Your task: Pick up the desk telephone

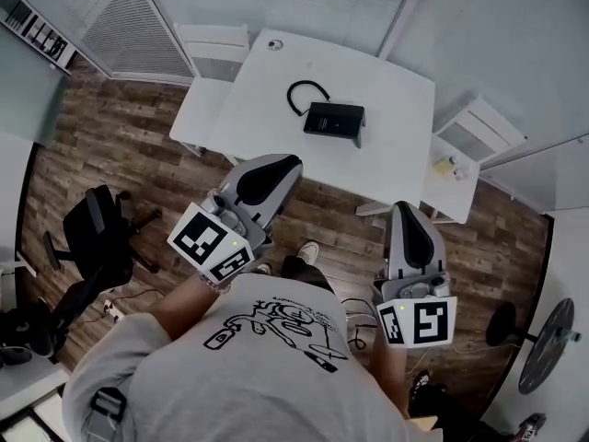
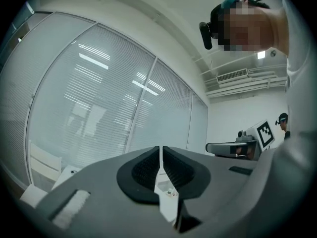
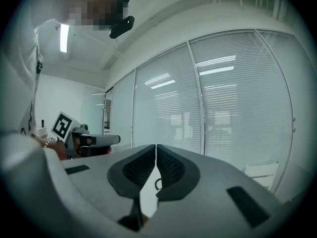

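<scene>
Though ahead, telephone point(image 1: 334, 119) well beyond left gripper point(image 1: 281, 166).

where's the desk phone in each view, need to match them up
Head view: desk telephone upper centre, on the white table.
Left gripper view: not in it.
Right gripper view: only its black cord loop shows, low centre; the right gripper hides the body.
Shared landmark: window blinds.
</scene>
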Demonstrator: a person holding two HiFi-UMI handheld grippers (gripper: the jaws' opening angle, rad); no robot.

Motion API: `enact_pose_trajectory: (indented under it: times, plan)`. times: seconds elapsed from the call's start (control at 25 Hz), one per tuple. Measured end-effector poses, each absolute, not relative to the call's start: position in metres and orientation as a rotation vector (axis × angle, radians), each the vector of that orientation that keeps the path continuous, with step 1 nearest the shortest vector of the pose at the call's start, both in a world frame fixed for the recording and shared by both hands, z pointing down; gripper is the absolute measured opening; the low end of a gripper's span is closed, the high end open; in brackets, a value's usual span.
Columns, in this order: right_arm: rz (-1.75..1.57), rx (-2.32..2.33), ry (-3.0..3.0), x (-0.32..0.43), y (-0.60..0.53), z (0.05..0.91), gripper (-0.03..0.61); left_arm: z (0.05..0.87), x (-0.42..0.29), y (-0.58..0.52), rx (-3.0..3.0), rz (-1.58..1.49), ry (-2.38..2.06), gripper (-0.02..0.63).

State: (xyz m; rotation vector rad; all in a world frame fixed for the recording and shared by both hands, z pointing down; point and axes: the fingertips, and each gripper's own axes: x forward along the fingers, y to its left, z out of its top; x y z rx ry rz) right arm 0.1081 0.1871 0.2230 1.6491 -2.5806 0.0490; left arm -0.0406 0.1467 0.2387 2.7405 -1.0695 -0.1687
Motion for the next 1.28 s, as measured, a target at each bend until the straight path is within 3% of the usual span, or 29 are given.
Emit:
enact_pose_trajectory:
  times: [0.24, 0.56, 1.28]
  plan:
    - [0.102, 1.601, -2.601, 0.14, 0.153, 0.236, 0.008, 0.247, -0.005, 0.114, 2.709, -0.152, -1.1, 0.02]
    - [0.149, 1.552, -2.628, 0.14, 0.108, 0.249, 0.008, 0.258, -0.013, 0.074, 2.661, -0.127, -1.153, 0.02]
    - [0.084, 1.486, -2.613, 0.051, -0.078, 0.239, 0.008, 0.259, -0.077, -0.103, 2.669, -0.189, -1.073, 0.02]
